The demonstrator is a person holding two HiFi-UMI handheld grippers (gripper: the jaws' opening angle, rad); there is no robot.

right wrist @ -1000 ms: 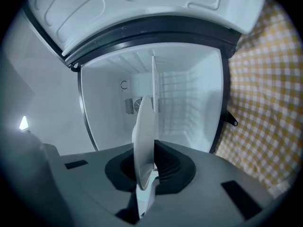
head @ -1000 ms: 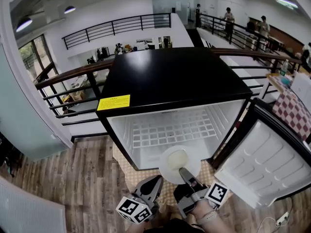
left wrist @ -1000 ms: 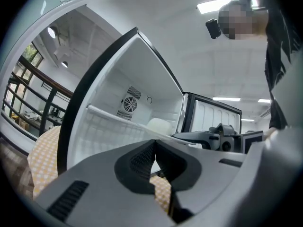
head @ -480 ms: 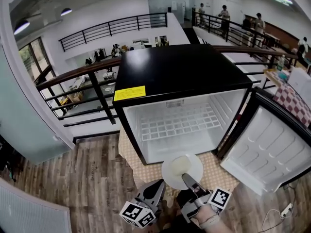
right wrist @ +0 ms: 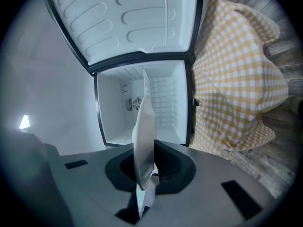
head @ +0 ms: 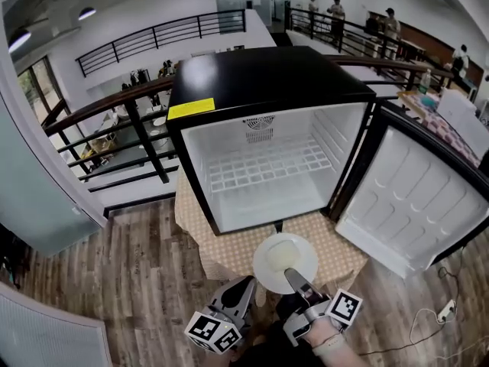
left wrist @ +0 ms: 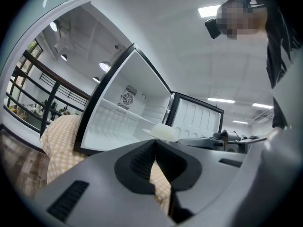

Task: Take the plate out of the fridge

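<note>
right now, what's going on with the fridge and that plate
A person holds a tool in each hand. The right tool is shut on the rim of a white plate, held out in front of the open fridge, whose inside shows only a wire shelf. The left tool is shut with nothing in it.

Big open-plan office/lab bldg, upper mezzanine level. Black railings (head: pixel 114 113) w/ wood top rail run from left to far right. Desks w/ gear (head: pixel 145 77) sit on the level beyond, far left. People (head: pixel 336 8) stand along the far walkway. Wood-look floor (head: pixel 114 281), round ceiling lights (head: pixel 85 12). Small fridge (head: pixel 260 75) on a checked cloth (head: pixel 229 252) stands by the railing.
</note>
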